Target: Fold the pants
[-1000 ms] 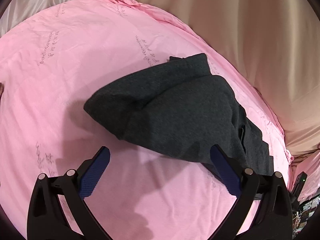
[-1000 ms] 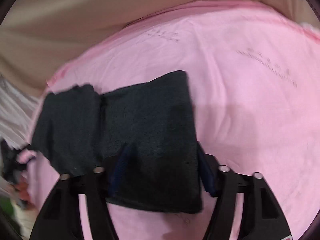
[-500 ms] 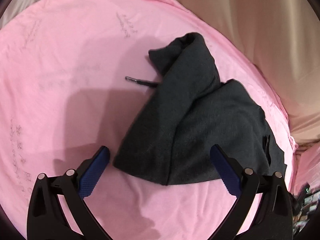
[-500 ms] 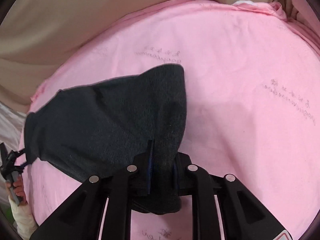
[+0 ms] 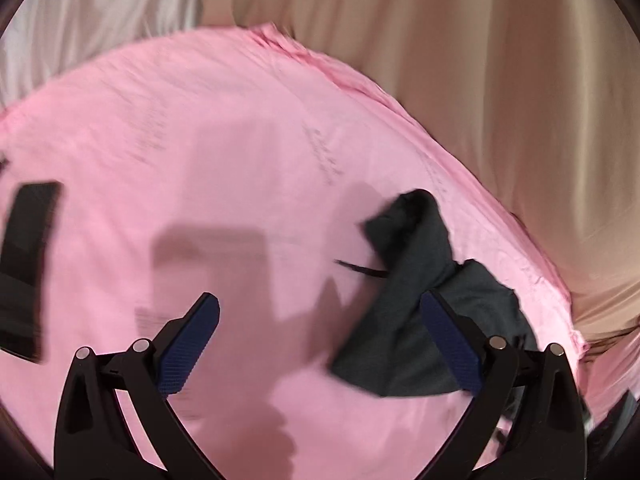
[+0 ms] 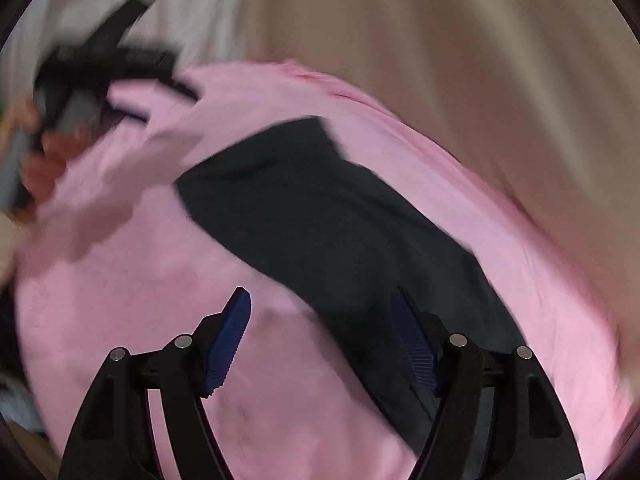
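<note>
Release is the main change: half a second ago the right gripper (image 6: 320,344) was clamped on the edge of the pants (image 6: 340,232), and now its blue pads (image 6: 228,344) stand wide apart with nothing between them, the dark cloth lying beneath and beyond the right-hand pad. The left gripper (image 5: 320,344) is spread as wide as before and holds nothing, but it has swung away, so the pants (image 5: 416,320) have slid from the centre of its view to the lower right, partly behind its right-hand pad. Both views are smeared by motion. The pants rest on a pink sheet (image 5: 224,168) printed with faint lines of script; its far edge meets beige curtains (image 5: 500,80), with a paler grey curtain (image 5: 100,12) further left. In the right wrist view the other gripper and the hand holding it (image 6: 52,148) show as a blur at the upper left. There the garment reads as one long dark band, its long axis running diagonally from upper centre down to the lower right. In the left wrist view it looks bunched, a rumpled end pointing up and away, and a thin dark drawstring (image 5: 360,268) trails out to its left onto the sheet.
</note>
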